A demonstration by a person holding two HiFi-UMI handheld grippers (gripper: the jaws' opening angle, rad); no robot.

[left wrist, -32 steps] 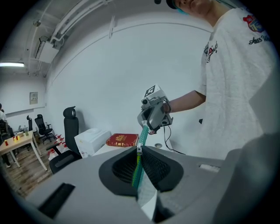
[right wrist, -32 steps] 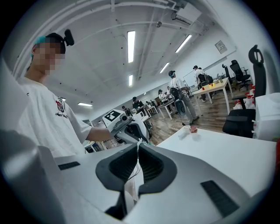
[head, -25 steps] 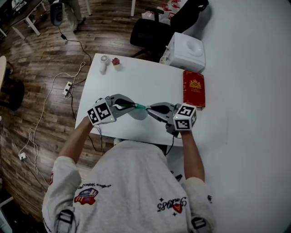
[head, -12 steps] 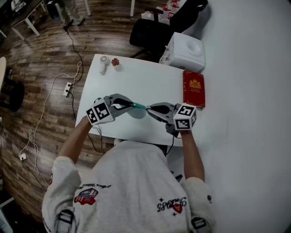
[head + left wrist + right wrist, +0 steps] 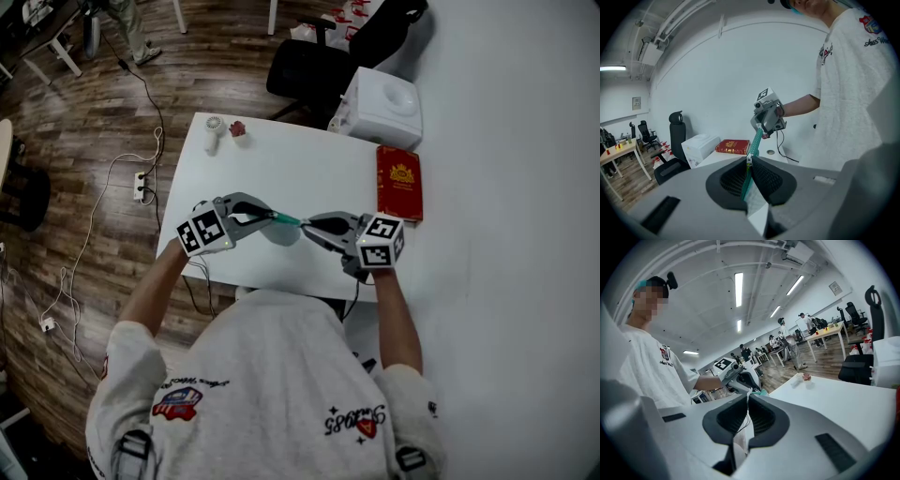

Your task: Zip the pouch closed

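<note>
The pouch (image 5: 285, 231) is held above the table's (image 5: 281, 169) near edge. The left gripper (image 5: 270, 217) is clamped on the slider end and the right gripper (image 5: 309, 224) on the opposite end. The zip (image 5: 755, 140) between them looks joined, but full closure is unconfirmed.

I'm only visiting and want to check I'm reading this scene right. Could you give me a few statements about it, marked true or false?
1. The left tool and the right tool both clamp the pouch. True.
2. The pouch's zipper is orange. False: it is green.
3. A red book lies on the white table. True.
4. The left tool's jaws stand wide open. False: they are shut on the pouch at its zipper edge.
</note>
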